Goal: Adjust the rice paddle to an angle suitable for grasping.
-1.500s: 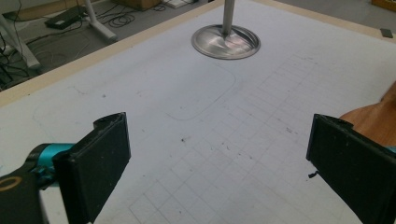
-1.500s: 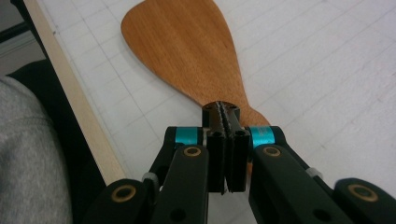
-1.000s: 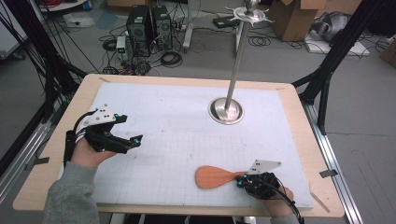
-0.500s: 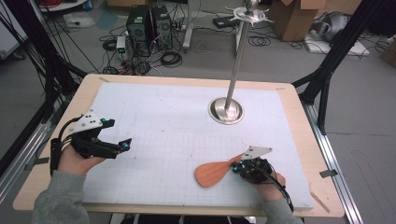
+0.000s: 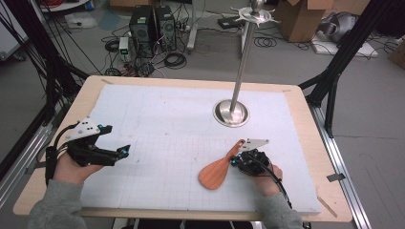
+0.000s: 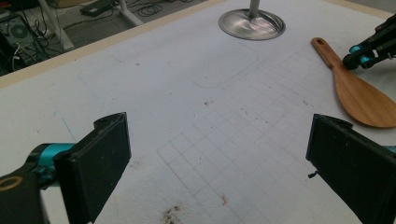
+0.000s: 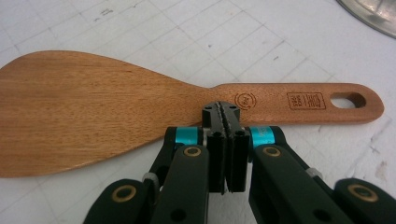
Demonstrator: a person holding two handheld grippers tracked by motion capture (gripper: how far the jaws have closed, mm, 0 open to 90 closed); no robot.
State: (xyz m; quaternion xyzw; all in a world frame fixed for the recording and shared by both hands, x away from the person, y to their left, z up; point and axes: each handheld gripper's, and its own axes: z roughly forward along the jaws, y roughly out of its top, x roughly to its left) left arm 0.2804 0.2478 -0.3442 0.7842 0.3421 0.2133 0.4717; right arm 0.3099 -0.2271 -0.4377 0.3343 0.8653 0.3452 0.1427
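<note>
Spatula [image 5: 220, 169] lies flat on the white mat [image 5: 167, 124] at about 5 o'clock of the table, blade toward the person, handle hole toward the metal stand [image 5: 231, 112] at 1 o'clock. The right gripper [image 7: 226, 114] has its jaws pressed together at the handle's near edge, apparently pinching that thin edge, since a flat tool offers little else to grab; how deep the bite goes is hidden under the jaws. The left gripper [image 5: 122, 151] waits at 8 o'clock, jaws spread, holding nothing. The blade's tip is cut off in the right gripper view.
</note>
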